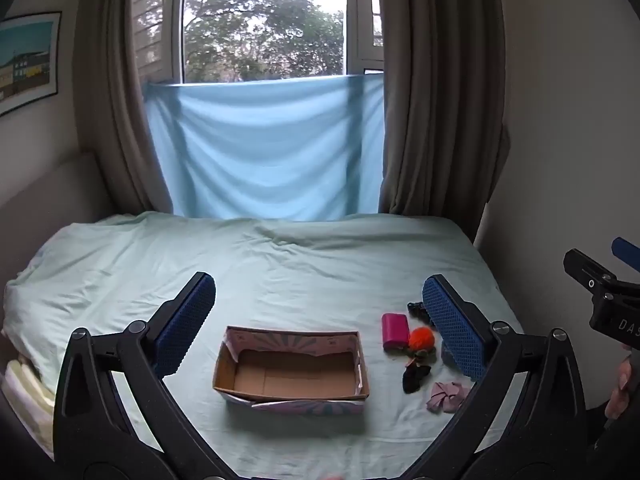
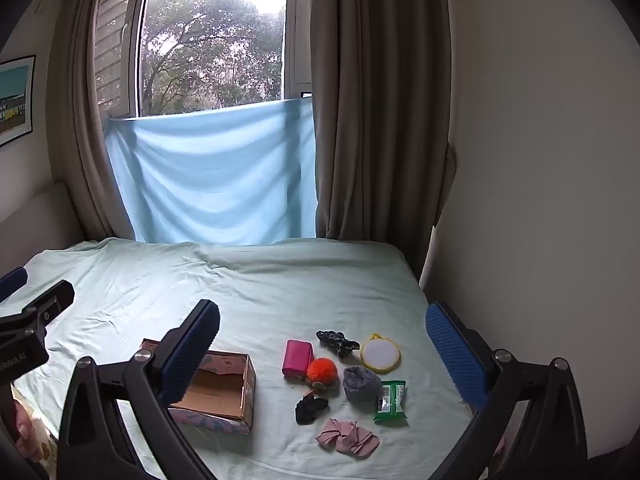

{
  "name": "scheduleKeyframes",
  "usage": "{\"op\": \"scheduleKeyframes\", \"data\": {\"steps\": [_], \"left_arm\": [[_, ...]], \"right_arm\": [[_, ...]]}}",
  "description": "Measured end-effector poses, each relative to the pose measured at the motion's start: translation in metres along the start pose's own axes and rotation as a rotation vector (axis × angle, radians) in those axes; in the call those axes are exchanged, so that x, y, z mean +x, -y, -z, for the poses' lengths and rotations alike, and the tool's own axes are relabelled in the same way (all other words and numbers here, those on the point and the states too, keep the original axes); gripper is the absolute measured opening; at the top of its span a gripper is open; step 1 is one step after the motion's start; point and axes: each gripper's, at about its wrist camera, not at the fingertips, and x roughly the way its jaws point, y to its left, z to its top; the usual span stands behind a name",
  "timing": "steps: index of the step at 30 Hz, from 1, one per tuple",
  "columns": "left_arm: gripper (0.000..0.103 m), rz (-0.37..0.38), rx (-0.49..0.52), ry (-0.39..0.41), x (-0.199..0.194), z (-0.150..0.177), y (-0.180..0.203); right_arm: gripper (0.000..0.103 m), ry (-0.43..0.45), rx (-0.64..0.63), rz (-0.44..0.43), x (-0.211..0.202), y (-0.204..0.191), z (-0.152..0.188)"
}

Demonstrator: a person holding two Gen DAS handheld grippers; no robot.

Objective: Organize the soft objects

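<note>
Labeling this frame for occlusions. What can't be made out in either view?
- Left wrist view: mirror, grey cloth and green packet hidden behind the left gripper's right finger.
- Right wrist view: box's left end hidden by the right gripper's left finger.
- Green packet: print too small.
- Right gripper: cut off by frame edge.

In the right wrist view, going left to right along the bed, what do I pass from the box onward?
Cardboard box → pink case → orange pom-pom → grey knitted bundle → green packet. Both claws hang open, holding nothing.
</note>
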Motion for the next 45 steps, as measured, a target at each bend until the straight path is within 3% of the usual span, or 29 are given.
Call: {"op": "scheduleKeyframes", "data": {"steps": [45], "left_arm": [[0.103,0.042,-0.014,-0.005,0.008,-0.011,-0.002]], "right_arm": [[0.103,0.039,-0.003,-0.011,0.008,-0.001,0.006]]}}
